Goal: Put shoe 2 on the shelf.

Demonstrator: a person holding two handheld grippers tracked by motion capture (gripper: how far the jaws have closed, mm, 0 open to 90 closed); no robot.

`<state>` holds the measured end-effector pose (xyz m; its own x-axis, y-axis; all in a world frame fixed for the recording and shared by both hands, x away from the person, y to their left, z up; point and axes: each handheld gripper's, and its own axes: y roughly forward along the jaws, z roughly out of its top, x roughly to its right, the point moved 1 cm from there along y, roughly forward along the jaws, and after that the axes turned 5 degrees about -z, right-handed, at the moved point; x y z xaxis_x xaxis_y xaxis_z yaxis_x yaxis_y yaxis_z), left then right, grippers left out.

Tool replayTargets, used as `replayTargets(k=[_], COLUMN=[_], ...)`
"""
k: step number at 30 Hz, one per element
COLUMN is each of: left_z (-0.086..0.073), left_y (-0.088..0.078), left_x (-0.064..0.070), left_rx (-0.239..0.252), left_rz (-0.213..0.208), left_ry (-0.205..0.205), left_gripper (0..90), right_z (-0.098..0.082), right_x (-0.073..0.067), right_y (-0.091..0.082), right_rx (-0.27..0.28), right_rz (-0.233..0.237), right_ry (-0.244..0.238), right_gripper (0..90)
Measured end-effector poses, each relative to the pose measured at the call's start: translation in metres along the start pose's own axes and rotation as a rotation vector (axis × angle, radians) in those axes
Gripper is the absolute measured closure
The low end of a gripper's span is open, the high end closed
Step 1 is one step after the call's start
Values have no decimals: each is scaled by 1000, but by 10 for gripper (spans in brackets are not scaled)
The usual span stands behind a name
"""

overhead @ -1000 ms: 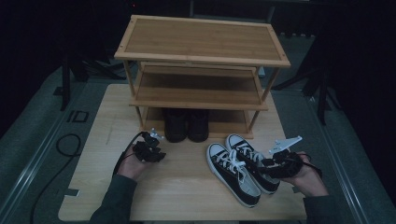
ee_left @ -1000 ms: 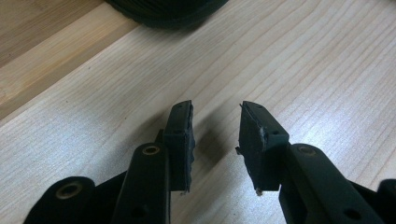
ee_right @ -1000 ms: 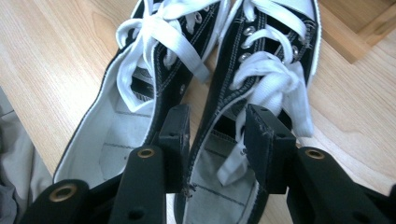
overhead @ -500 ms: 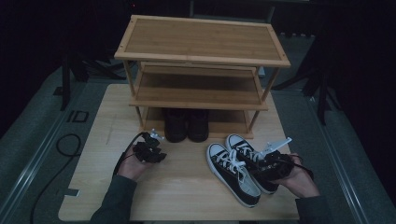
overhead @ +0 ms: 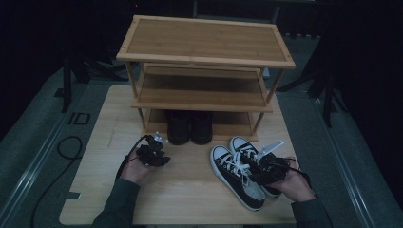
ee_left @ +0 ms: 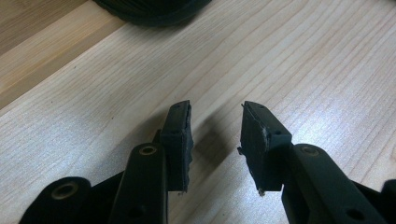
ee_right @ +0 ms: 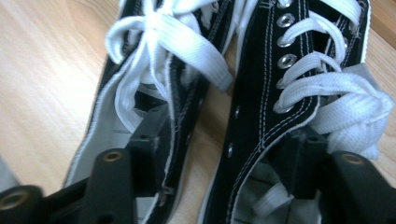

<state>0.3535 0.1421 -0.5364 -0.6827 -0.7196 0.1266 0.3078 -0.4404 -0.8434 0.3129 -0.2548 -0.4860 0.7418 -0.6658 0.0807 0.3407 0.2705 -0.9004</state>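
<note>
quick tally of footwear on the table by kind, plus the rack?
Black-and-white sneakers: 2, side by side on the table in front of the rack
Black shoes: 2, on the bottom shelf
Wooden rack: 1, three tiers
Total: 5

Right gripper view: both black canvas sneakers with white laces (ee_right: 261, 107) cut off at top and bottom edges; toes and heels out of frame. Jaw tips sunk inside the shoe openings, pads hidden. Left gripper view: dark round-edged object (ee_left: 149, 9) cropped by top edge, unidentifiable. High view: pair of black boots (overhead: 190, 127) half hidden under the bamboo rack's lowest shelf (overhead: 204, 97).
</note>
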Motion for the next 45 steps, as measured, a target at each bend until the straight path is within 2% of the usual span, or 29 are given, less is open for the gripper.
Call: replayTargets(k=[10,13,18,28,29,33,45], left_z=[0,0,0,1,1,1,0], left_y=[1,1,1,2,2,2,1], left_x=[1,1,1,2,2,2,1], left_rx=[-3,-3,-3,-4,-5,-3,-5], left_rz=[1,1,-1,-4,-6,-9,-5], left_ry=[2,2,2,8,9,7,6], left_gripper=[634,635,635,634,634,634,634], right_z=[5,7,8,9,9,10,8], right_x=[-5,-8,-11,-12,-13,-12,2], right_y=[11,17,19,21,21,22,21], right_rx=[-24,-44,-34,-41,-51,-57,-54], right_rz=[-41,-49,-50,-70,-66,-53,2], right_ry=[3,3,-7,-24,-27,-52,-105], right_gripper=[465,502,596,618,683,747,821])
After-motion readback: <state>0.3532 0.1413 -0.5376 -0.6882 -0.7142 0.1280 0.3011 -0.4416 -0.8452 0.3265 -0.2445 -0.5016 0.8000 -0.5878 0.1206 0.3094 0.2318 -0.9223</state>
